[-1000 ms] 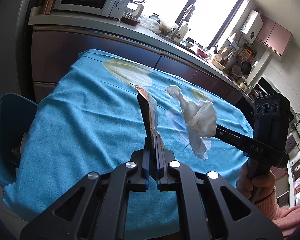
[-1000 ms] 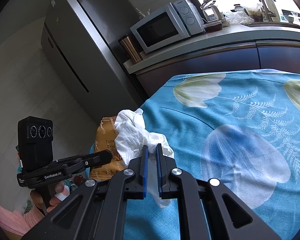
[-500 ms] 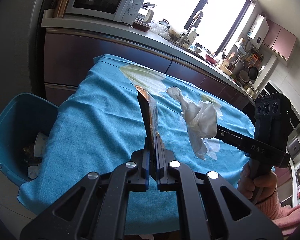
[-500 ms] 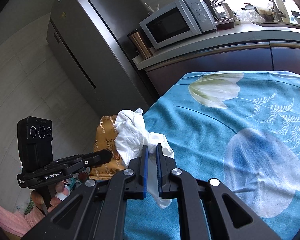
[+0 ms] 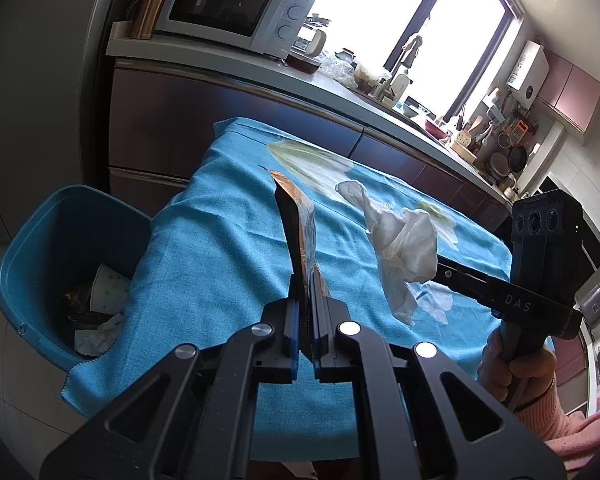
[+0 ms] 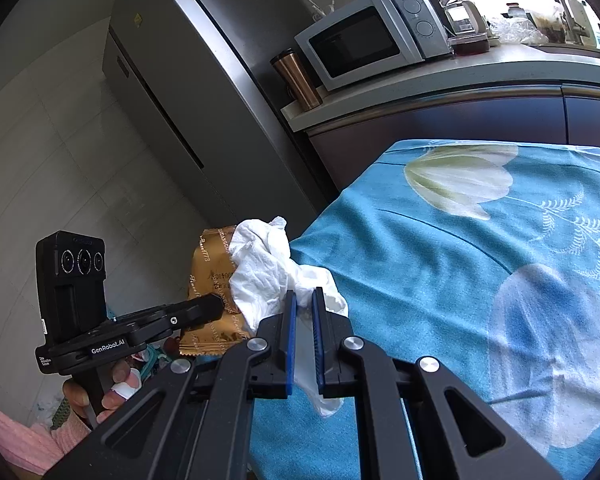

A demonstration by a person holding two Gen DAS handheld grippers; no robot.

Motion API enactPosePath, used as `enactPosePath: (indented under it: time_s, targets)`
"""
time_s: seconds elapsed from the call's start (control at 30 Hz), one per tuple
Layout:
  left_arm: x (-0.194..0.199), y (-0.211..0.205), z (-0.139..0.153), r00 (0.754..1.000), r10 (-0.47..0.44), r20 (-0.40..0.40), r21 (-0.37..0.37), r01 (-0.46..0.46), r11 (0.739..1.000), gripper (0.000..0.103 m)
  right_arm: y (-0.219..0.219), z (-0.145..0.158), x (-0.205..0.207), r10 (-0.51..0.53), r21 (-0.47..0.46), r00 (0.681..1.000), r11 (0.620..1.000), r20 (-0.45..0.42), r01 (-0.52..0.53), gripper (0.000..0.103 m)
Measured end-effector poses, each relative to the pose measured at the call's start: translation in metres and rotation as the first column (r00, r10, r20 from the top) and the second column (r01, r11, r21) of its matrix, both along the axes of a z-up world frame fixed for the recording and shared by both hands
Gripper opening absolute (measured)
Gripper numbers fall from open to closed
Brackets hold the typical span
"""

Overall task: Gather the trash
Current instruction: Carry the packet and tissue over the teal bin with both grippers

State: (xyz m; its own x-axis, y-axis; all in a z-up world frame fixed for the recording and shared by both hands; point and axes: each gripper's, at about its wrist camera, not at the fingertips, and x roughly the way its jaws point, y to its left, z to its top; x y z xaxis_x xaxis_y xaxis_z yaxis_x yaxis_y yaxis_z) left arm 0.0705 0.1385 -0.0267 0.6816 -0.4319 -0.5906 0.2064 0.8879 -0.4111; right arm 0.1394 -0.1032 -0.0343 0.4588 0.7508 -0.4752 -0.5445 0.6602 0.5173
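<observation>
Blue flowered cloth (image 5: 228, 240) over the surface, draped past its near edge. Beside it, low at the left, a blue bin (image 5: 32, 248) holding a paper cup (image 5: 110, 288) and crumpled scraps. Above the cloth, left gripper (image 5: 306, 312) with fingers (image 5: 293, 320) pinching a gold snack wrapper (image 5: 300, 224) that stands upright, edge-on. To its right, right gripper (image 6: 303, 312) with fingers (image 6: 289, 320) clamped on a crumpled white tissue (image 6: 268, 268), held off the cloth, loose end hanging below. Pink sleeve (image 5: 556, 428) at the right hand (image 5: 508, 368).
</observation>
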Motion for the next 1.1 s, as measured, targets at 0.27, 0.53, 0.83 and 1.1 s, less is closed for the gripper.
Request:
enactPosePath:
  time_s: [0.27,0.53,0.83,1.1]
  targets:
    - [-0.001,0.010,0.002,1.000,0.020,0.004,-0.001,-0.020,1.000,0.005,0.011,-0.001,0.001,0.015,0.002,1.000,1.000,-0.001,-0.015,0.007]
    - [-0.005,0.017,0.004,0.999,0.040,0.015,0.006,-0.040,0.999,0.005,0.021,-0.001,0.003,0.022,0.000,1.000,1.000,-0.002,-0.022,0.007]
    - [-0.008,0.026,0.005,0.998,0.063,0.017,0.008,-0.063,0.998,0.005,0.034,0.001,0.003,0.045,0.001,0.999,0.999,0.001,-0.045,0.007]
    - [-0.010,0.034,0.006,0.997,0.074,0.021,0.010,-0.074,0.997,0.005,0.041,0.003,0.004,0.062,0.004,0.998,0.998,0.003,-0.062,0.007]
